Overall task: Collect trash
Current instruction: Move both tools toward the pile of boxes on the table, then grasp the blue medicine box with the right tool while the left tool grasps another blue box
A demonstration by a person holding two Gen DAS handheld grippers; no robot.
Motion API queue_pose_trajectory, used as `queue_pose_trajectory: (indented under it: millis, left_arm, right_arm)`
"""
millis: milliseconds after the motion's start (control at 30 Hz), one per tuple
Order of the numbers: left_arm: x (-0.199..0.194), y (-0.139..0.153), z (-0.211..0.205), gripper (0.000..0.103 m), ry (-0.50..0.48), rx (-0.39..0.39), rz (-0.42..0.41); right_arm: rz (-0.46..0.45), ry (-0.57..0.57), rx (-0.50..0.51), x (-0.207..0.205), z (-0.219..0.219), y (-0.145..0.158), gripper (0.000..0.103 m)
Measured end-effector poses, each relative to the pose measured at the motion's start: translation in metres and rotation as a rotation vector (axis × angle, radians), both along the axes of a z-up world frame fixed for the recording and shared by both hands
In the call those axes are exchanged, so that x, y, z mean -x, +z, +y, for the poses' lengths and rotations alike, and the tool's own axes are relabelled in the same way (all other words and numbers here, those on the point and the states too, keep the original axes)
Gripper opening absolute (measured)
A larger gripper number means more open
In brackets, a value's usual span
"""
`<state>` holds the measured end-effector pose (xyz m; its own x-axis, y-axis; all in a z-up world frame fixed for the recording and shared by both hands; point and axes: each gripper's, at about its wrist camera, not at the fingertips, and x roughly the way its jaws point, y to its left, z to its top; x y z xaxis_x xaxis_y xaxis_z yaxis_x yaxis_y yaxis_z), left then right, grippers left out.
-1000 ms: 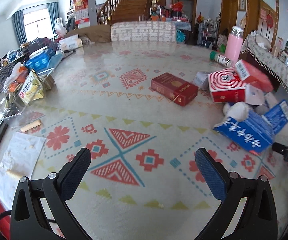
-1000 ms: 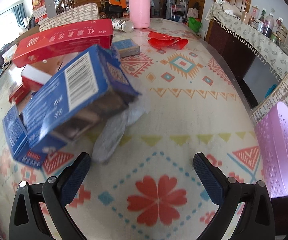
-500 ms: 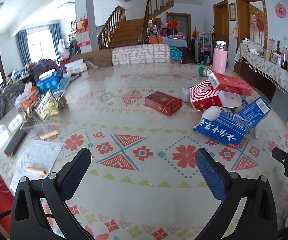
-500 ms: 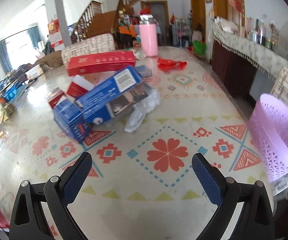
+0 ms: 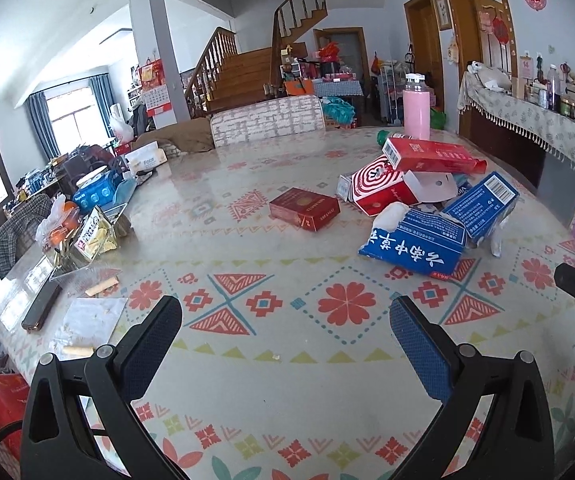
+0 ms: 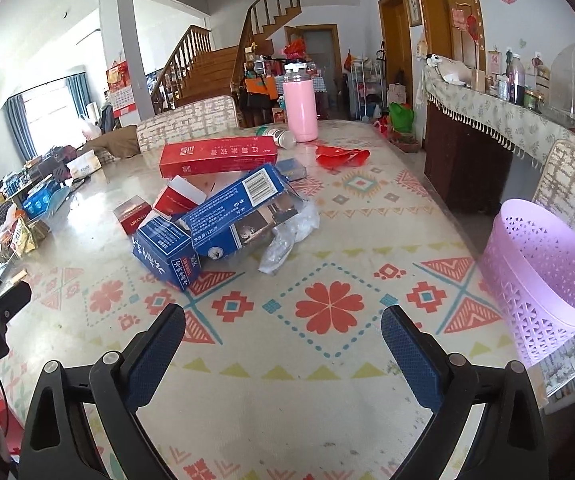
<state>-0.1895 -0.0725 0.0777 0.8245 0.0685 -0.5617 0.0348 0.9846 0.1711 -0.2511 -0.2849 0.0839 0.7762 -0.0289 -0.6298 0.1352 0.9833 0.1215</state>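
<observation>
Task not started, by the look of it. Left gripper (image 5: 285, 322) and right gripper (image 6: 283, 330) both spread wide, empty, low in frame. Boxes (image 6: 211, 208) piled centre-left on table (image 6: 327, 392); basket (image 6: 543, 284), right edge, looks empty. All trash remains.

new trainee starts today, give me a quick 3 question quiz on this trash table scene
1. True or false: the right gripper is shut on a box.
2. Multiple choice: the long red box in the pile is A) lying on top of other boxes, B) inside the purple basket, C) held between fingers.
3. Fill in: the pink bottle stands ____ on the table, beyond the pile.

Key
1. False: both it and the left gripper are open and hold nothing.
2. A
3. upright
</observation>
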Motion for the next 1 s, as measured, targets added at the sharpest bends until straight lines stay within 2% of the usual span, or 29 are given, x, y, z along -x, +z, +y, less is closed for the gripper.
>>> queue_pose_trajectory:
  millis: [200,500,633,833,933,1000]
  left_arm:
    - [-0.001,-0.004,-0.002,0.103,-0.005,-0.010,0.014]
    - [-0.018,-0.018,0.002,0.103,-0.008,0.005,0.079]
    - [-0.035,-0.019,0.007,0.103,-0.056,0.097,0.136]
    - [-0.084,-0.028,0.001,0.103,-0.159,0.271,0.263]
    - [-0.114,-0.037,-0.004,0.103,-0.205,0.425,0.362]
    - [-0.127,-0.041,-0.010,0.103,-0.227,0.490,0.394]
  right_arm:
    - [0.002,-0.004,-0.005,0.004,-0.008,0.000,0.100]
    - [0.017,-0.004,-0.031,0.000,-0.013,-0.004,0.100]
    - [0.038,-0.002,-0.048,-0.008,-0.016,-0.009,0.100]
    - [0.042,0.003,-0.097,-0.018,-0.021,-0.015,0.100]
    - [0.035,0.013,-0.123,-0.021,-0.024,-0.017,0.100]
    - [0.028,0.015,-0.137,-0.023,-0.028,-0.017,0.100]
